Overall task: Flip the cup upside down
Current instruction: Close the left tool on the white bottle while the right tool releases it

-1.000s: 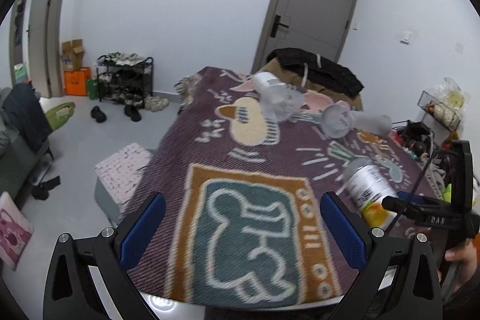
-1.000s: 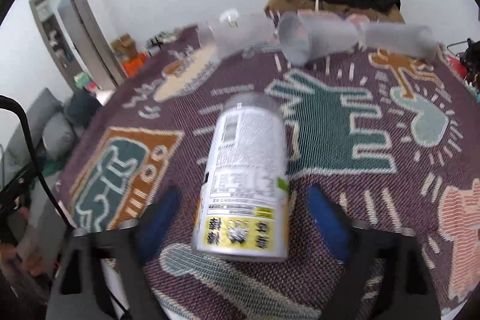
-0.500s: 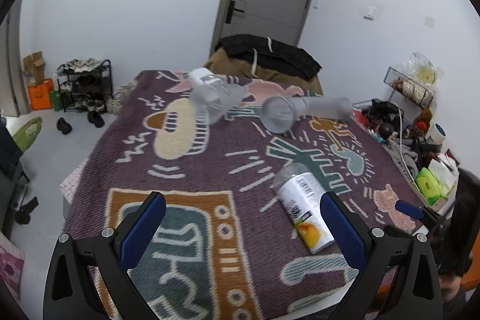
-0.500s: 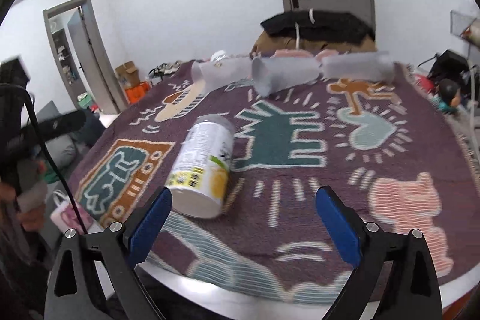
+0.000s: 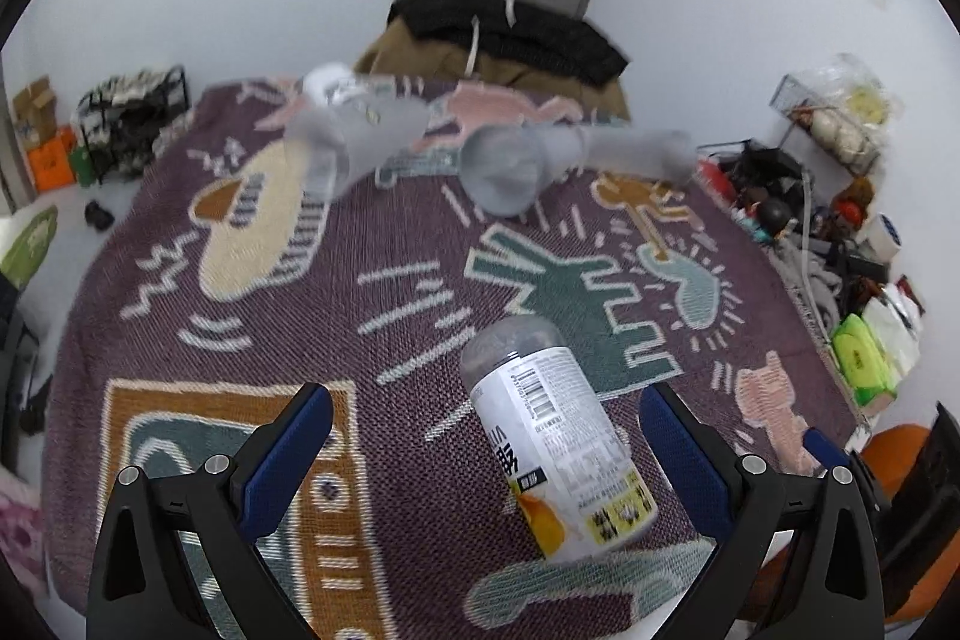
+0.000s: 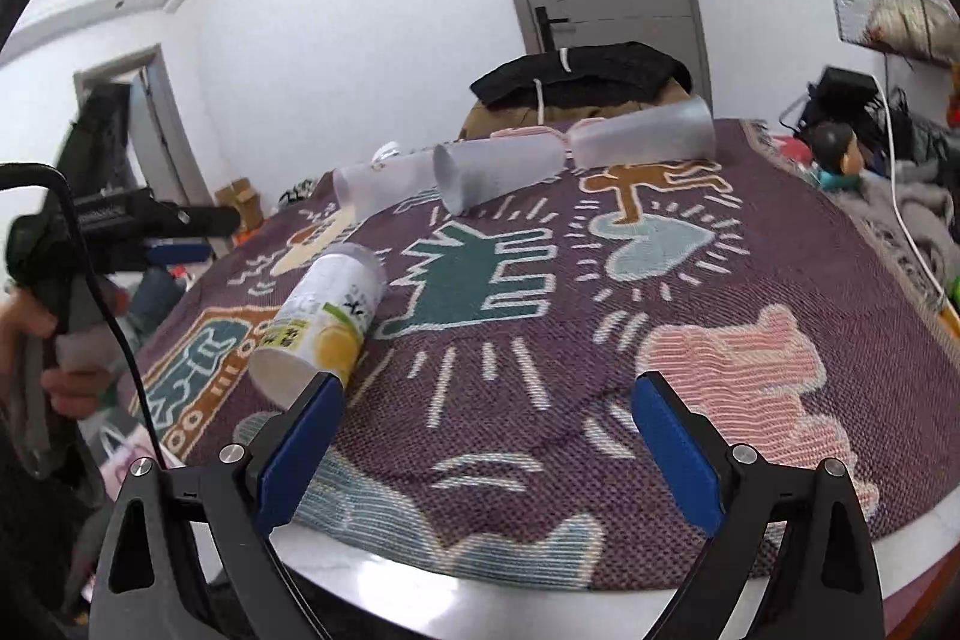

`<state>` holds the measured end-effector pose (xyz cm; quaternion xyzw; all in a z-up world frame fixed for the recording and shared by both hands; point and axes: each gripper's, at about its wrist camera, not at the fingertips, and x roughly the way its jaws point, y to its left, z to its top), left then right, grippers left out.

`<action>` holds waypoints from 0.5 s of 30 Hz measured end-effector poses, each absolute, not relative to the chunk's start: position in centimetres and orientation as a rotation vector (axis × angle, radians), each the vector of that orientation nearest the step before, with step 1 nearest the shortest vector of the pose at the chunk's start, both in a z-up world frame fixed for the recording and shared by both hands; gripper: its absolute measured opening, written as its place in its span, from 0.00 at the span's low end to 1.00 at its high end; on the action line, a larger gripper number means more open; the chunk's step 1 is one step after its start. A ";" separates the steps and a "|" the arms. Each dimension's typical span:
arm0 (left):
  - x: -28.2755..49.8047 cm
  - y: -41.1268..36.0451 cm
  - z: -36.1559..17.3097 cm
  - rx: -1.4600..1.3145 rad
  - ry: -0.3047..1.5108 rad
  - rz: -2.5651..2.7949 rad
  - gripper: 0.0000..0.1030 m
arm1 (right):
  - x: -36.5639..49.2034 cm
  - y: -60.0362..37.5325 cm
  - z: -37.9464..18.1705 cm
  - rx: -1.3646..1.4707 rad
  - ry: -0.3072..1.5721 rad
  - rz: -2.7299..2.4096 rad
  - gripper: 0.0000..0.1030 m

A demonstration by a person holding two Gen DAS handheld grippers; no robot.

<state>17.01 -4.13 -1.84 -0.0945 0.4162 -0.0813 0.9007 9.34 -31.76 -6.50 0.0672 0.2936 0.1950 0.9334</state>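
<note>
A white printed cup (image 5: 555,445) lies on its side on the patterned cloth, open end toward the table's front edge. It also shows in the right wrist view (image 6: 321,322), left of centre. My left gripper (image 5: 483,451) is open, and the cup lies between its blue pads, nearer the right one. My right gripper (image 6: 486,445) is open and empty, low over the front edge; the cup is just beyond its left pad. Three frosted plastic cups (image 5: 501,169) (image 6: 498,169) lie on their sides at the far end.
The table (image 6: 540,589) has a pale rim under the purple patterned cloth (image 6: 690,280). Dark clothes (image 6: 576,73) are piled behind the far end. Clutter and a wire basket (image 5: 834,124) stand to the right. The person's hand with the left gripper (image 6: 78,244) shows at the left.
My left gripper has swung right and come down so the printed cup now lies between its pads. My right gripper has let the cup go and pulled back to the right.
</note>
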 end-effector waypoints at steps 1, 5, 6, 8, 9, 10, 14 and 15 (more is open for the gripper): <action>17.8 -4.4 -2.2 -0.201 0.882 -0.160 0.99 | 9.5 -32.2 -6.7 0.152 0.604 0.392 0.94; 19.9 -5.1 -3.2 -0.222 0.943 -0.142 0.99 | 9.9 -33.5 -7.5 0.200 0.613 0.379 0.94; 20.3 -5.4 -3.5 -0.223 0.956 -0.141 0.99 | 10.0 -33.6 -7.7 0.209 0.618 0.378 0.94; 21.1 -5.7 -4.1 -0.224 0.984 -0.132 0.99 | 10.2 -33.8 -8.0 0.222 0.624 0.383 0.94; 21.5 -5.8 -4.5 -0.239 1.005 -0.137 0.99 | 10.2 -33.9 -8.0 0.226 0.624 0.385 0.94; 21.9 -5.9 -4.8 -0.255 1.024 -0.145 0.99 | 10.3 -33.9 -8.0 0.225 0.622 0.386 0.94; 22.9 -6.6 -6.0 -0.292 1.085 -0.156 0.99 | 10.0 -33.9 -7.6 0.210 0.592 0.372 0.94; 23.1 -6.8 -6.1 -0.293 1.094 -0.160 0.99 | 10.0 -33.9 -7.4 0.209 0.584 0.376 0.94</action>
